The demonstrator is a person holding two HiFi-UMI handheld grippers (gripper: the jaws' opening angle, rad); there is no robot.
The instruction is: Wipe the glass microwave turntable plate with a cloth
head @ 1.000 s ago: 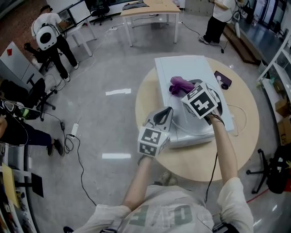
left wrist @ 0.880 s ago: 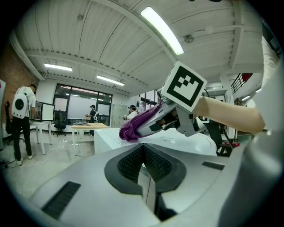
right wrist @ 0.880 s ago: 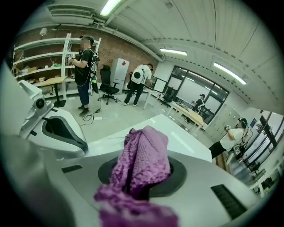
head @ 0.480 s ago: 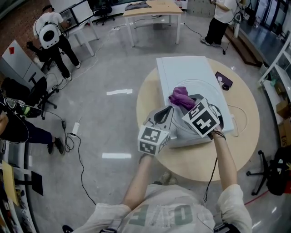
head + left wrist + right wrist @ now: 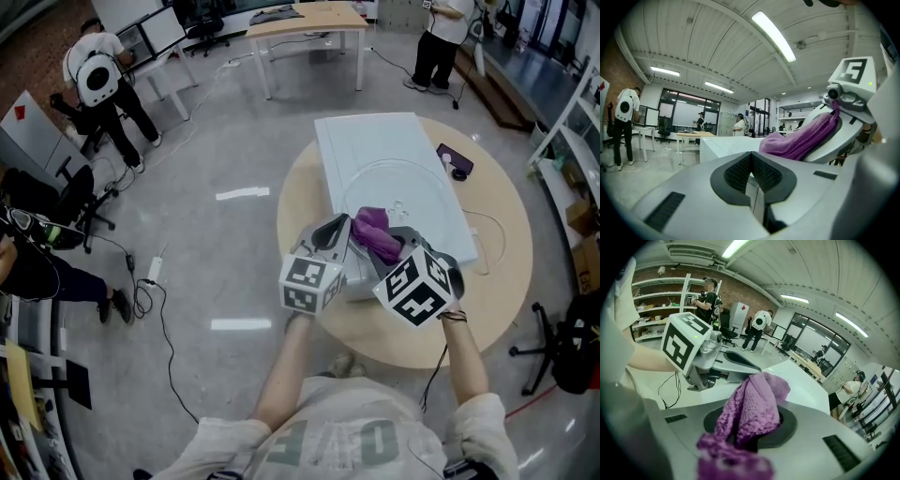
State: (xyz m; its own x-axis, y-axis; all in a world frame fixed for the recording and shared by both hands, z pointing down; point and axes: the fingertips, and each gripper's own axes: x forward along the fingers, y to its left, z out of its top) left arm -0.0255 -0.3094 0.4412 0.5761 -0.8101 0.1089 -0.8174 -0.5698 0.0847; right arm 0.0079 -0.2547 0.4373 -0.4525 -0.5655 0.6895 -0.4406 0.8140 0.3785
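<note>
My left gripper (image 5: 330, 246) sits at the near-left corner of the white microwave (image 5: 375, 141). Its jaws are pressed together, and I can make out nothing between them in its own view. Just to its right is the purple cloth (image 5: 374, 232), a soft knitted wad. My right gripper (image 5: 386, 246) is pinching it, and the loose end bulges up out of the jaws. The glass turntable plate (image 5: 422, 199) lies flat on top of the microwave, beyond and right of the cloth. The cloth rests at or over its near edge, though I can't tell whether it presses on the glass. I judge the plate to be heavy, rigid, slick and breakable, and likely to slide on the smooth top. I would steady it at the rim nearest my left gripper and let the limp cloth do the rubbing. The microwave stands on a round table (image 5: 502, 253).
</note>
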